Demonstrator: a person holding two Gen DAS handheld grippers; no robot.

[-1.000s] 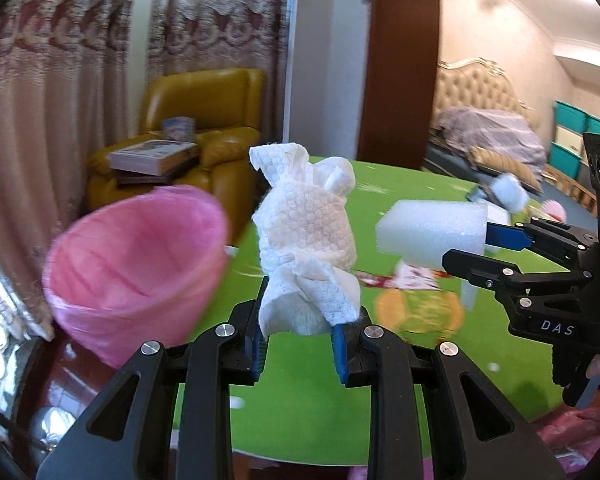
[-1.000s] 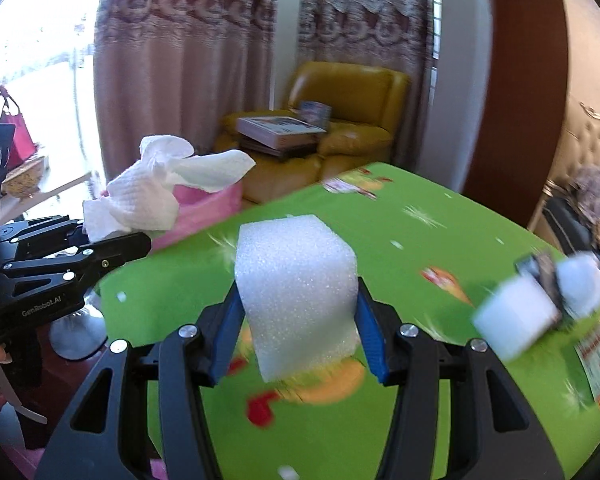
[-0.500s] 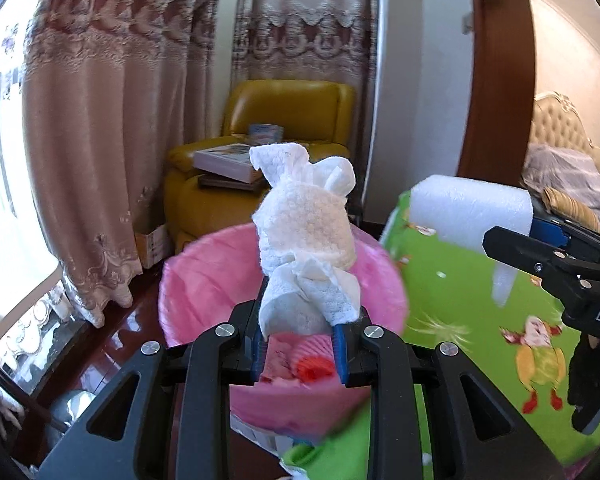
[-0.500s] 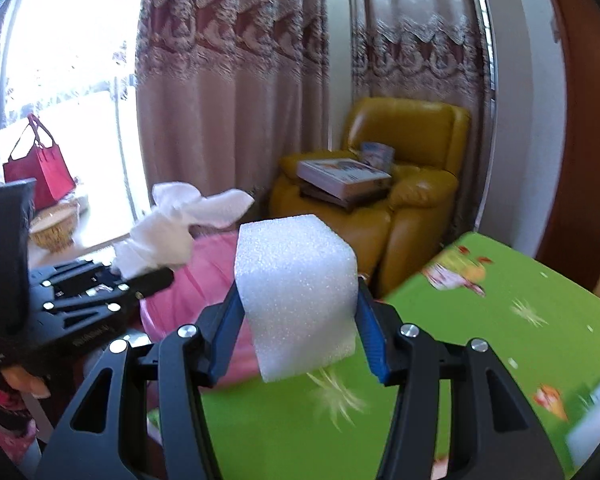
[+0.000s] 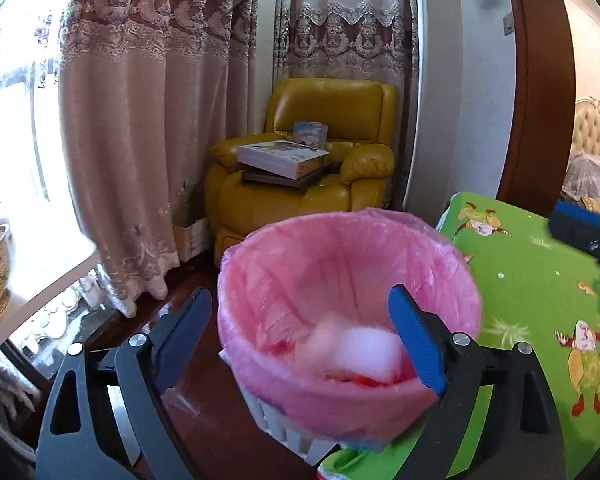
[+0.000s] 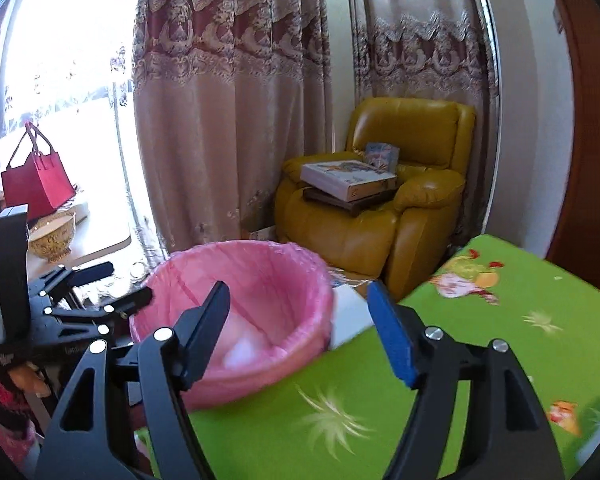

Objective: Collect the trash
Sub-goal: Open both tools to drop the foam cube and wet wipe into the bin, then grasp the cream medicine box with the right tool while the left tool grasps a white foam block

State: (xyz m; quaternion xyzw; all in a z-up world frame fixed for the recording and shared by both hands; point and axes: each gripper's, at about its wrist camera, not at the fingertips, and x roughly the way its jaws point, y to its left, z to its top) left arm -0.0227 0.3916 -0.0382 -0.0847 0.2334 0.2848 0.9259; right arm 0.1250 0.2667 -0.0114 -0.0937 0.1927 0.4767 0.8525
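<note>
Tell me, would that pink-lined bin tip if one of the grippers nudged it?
Possibly. The bin looks like light plastic holding only a few soft white scraps, so it probably slides or tips easily. Its thin pink liner looks floppy and would likely crumple.

White trash (image 5: 360,350) inside pink bin (image 5: 456,264)

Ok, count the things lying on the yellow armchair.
3. A flat white box lies on the seat of the armchair, a dark flat board sits under it, and a small blue-and-white box stands behind them. Anything beneath the stack would be hidden.
</note>
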